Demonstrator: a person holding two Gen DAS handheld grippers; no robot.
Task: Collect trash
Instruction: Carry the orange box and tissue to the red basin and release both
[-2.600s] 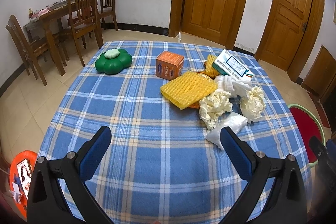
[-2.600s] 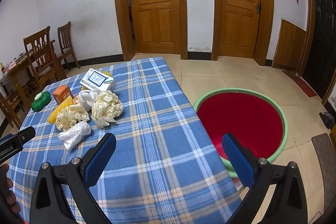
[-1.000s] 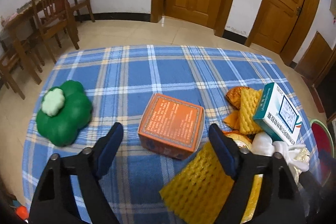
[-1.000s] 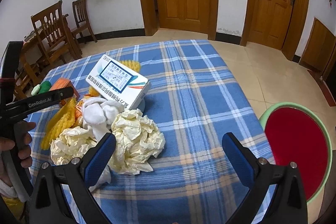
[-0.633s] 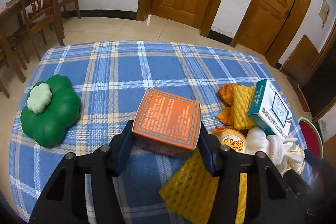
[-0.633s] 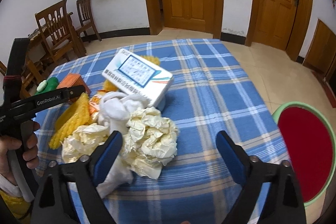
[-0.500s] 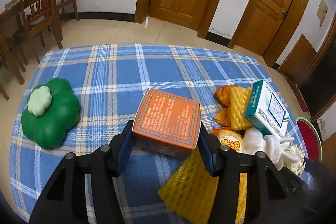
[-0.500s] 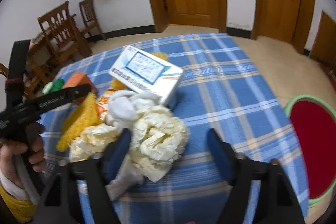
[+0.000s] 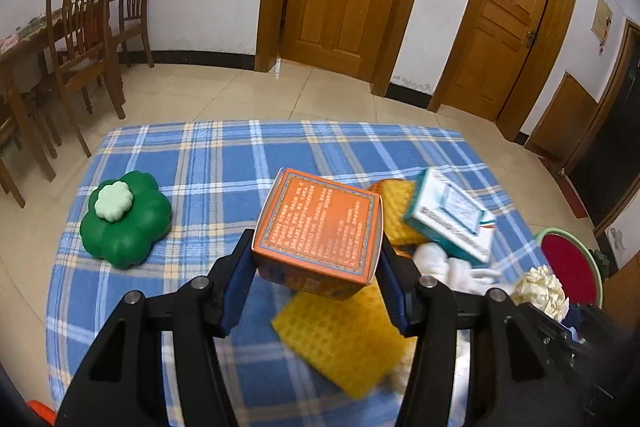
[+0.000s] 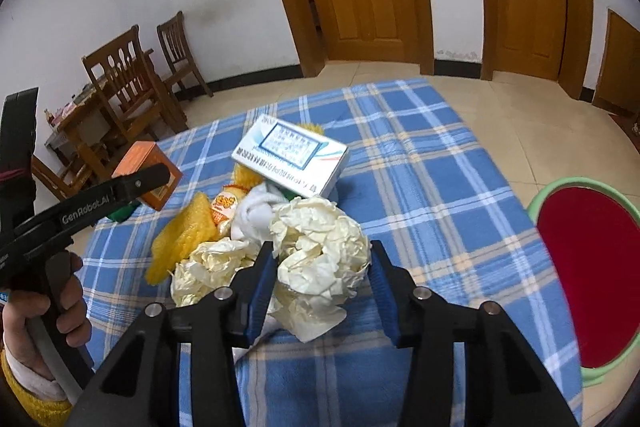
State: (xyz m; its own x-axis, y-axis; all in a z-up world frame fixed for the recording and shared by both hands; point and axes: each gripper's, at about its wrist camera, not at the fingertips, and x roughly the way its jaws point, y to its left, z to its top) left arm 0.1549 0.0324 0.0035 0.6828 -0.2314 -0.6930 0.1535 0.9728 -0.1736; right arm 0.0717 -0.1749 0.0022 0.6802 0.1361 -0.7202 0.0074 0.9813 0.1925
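Orange box (image 9: pixel 318 231) clamped btwn left gripper (image 9: pixel 316 279) pads, lifted off the plaid cloth (image 9: pixel 224 163), tilted. Yellow foam (image 9: pixel 340 339) below it, green toy (image 9: pixel 126 219) well left, white carton (image 9: pixel 452 215) right.

Right wrist: right gripper (image 10: pixel 320 283) narrowed round a crumpled paper ball (image 10: pixel 320 247), pads touching both sides. Red basin (image 10: pixel 592 267) on floor, right of table.

The left tool (image 9: pixel 316 277) clamps the orange box (image 9: pixel 318 231) above the plaid tablecloth (image 9: pixel 208 163).

Both wrist views close above the plaid table (image 9: pixel 208 163), shared trash pile (image 10: pixel 256 227).
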